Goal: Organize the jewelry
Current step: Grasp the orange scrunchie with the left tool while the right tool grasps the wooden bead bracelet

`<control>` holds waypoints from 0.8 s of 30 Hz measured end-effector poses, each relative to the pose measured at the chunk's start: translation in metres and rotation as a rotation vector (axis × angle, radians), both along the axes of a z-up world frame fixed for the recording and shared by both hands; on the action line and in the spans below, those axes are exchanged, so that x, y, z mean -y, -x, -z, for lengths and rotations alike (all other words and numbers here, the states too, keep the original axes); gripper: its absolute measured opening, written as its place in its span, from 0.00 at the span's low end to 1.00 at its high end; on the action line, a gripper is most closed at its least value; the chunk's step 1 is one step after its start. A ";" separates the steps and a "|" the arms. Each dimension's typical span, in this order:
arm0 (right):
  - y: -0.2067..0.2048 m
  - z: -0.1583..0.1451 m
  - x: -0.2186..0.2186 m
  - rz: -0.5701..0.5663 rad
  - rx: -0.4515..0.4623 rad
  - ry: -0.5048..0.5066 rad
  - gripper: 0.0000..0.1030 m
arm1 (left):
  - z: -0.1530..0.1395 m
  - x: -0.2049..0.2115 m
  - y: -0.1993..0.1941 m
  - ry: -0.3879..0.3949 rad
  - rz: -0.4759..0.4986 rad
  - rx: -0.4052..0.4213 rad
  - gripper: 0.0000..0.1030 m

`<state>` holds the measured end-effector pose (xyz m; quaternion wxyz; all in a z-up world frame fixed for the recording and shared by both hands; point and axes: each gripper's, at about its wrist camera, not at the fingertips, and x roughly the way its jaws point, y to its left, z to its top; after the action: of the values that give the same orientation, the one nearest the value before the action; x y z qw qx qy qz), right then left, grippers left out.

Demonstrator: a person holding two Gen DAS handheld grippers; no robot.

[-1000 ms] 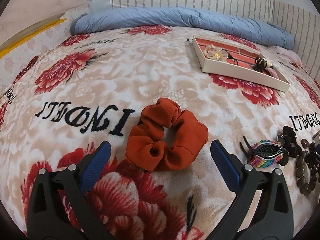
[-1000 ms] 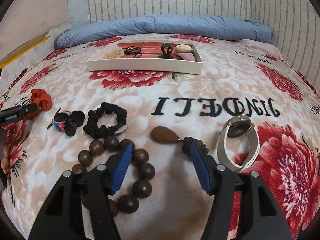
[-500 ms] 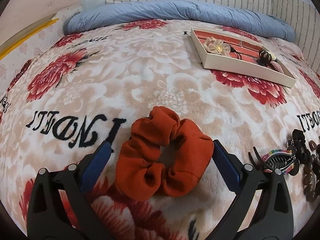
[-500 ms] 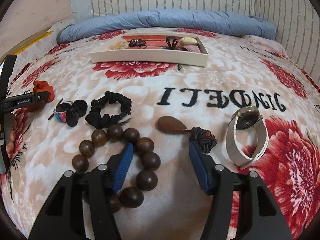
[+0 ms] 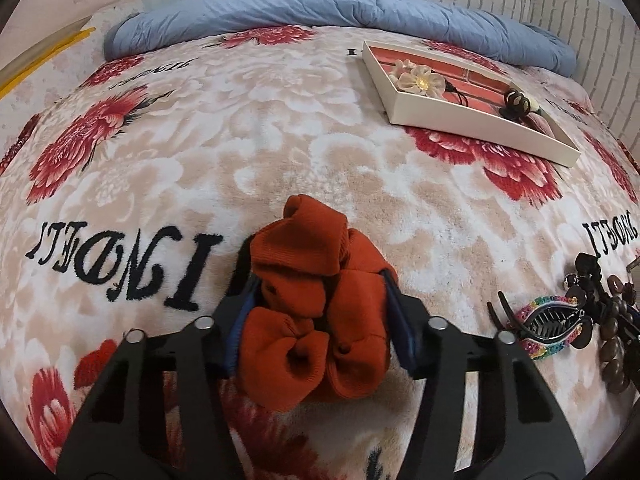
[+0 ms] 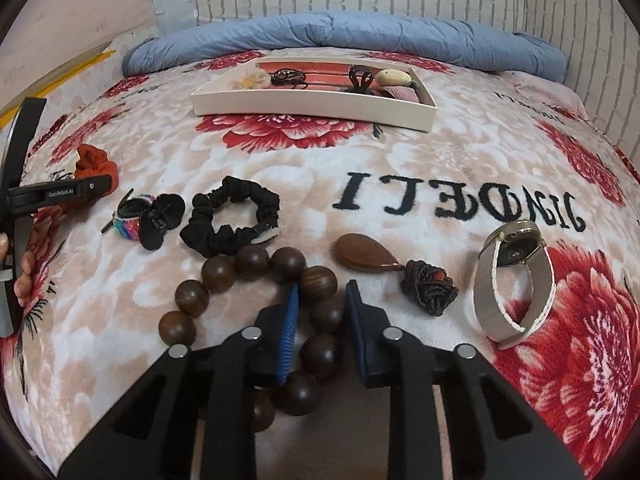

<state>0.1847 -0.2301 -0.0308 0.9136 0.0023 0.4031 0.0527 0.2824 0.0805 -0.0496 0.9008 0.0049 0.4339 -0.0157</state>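
The left tool point(image 5: 318, 320) had just closed, bunching the ribbed rust scrunchie point(image 5: 316, 304); the right tool point(image 6: 320, 320) had just closed, pinching glossy round wooden beads point(image 6: 320, 280) at twelve o'clock.

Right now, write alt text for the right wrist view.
The right gripper is shut on a wooden bead bracelet lying on a floral blanket. A black scrunchie, teardrop pendant and watch lie nearby, a tray beyond.

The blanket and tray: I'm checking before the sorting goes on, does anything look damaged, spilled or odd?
Nothing stands out. The orange scrunchie is bunched, but only from the left gripper squeezing it; the white tray sits flat, with nothing tipped out.
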 end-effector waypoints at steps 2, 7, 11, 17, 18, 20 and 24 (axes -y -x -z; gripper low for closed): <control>0.001 -0.002 0.001 0.003 0.013 0.001 0.23 | -0.001 0.001 0.001 -0.006 0.003 0.003 0.46; 0.002 -0.012 0.000 -0.004 0.044 0.016 0.19 | -0.003 0.004 0.004 -0.019 0.005 0.011 0.36; 0.000 -0.026 -0.001 -0.014 0.077 0.042 0.19 | -0.006 0.004 0.006 -0.028 -0.007 0.017 0.34; -0.012 -0.042 0.000 -0.010 0.112 0.056 0.19 | -0.011 0.005 0.006 -0.033 -0.006 0.025 0.32; -0.014 -0.045 0.001 -0.007 0.118 0.057 0.19 | -0.013 0.006 0.006 -0.031 -0.003 0.029 0.32; -0.021 -0.051 0.002 -0.004 0.130 0.062 0.19 | -0.017 0.007 0.005 -0.029 0.001 0.037 0.32; -0.037 -0.060 0.007 0.007 0.141 0.067 0.19 | -0.025 0.006 0.000 -0.014 -0.004 0.049 0.32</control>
<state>0.2218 -0.2367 0.0295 0.9396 -0.0306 0.3391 0.0362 0.2821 0.0749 -0.0245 0.9111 0.0109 0.4118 -0.0109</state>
